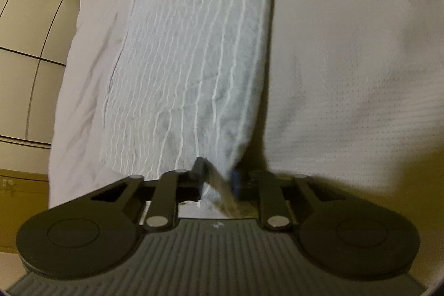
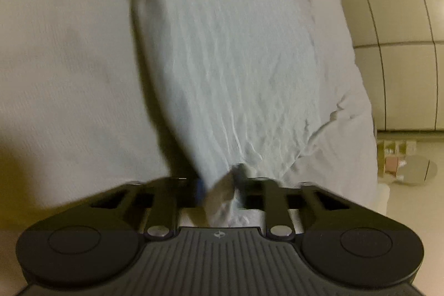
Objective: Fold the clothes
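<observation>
Left tongs (image 1: 217,181): jaws closed down on a bunched edge of the cloth (image 1: 188,68); a fold of fabric sits pinched between the two fingers.
Right tongs (image 2: 219,185): jaws likewise drawn in, gripping another bunched edge of the same cloth (image 2: 236,60).
Cloth: pale blue-white, crinkled in long ridges, stretching straight ahead from both pairs of tongs, lifted at the gripped ends.
Bed cover (image 1: 360,74): cream, dotted weave, lying beneath and beside the cloth.
Cupboard doors (image 1: 27,32): off to the left tongs' left, past the bed edge.
Sharpness: both views blurred.
</observation>
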{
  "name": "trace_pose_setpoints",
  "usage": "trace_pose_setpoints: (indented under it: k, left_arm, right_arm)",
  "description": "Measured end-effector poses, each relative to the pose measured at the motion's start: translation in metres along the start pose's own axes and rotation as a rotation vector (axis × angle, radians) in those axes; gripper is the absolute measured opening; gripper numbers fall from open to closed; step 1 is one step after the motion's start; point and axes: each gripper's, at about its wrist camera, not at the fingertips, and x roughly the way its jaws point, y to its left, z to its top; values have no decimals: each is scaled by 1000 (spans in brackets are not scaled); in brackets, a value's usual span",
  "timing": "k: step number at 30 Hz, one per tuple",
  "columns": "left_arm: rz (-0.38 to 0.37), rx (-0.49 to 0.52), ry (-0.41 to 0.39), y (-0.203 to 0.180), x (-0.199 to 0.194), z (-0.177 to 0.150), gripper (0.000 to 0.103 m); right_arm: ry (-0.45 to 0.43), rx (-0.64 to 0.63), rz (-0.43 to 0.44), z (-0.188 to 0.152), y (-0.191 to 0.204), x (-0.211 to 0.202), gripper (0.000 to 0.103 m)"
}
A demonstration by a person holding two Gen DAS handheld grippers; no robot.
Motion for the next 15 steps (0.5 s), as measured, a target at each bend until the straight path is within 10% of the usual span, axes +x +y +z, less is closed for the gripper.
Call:
trace_pose_setpoints:
  k: [15]
  left_arm:
    - [-18,-94,37,22,-50,5,0]
  right_arm:
    - [-41,104,-20,-42,-26,-44,0]
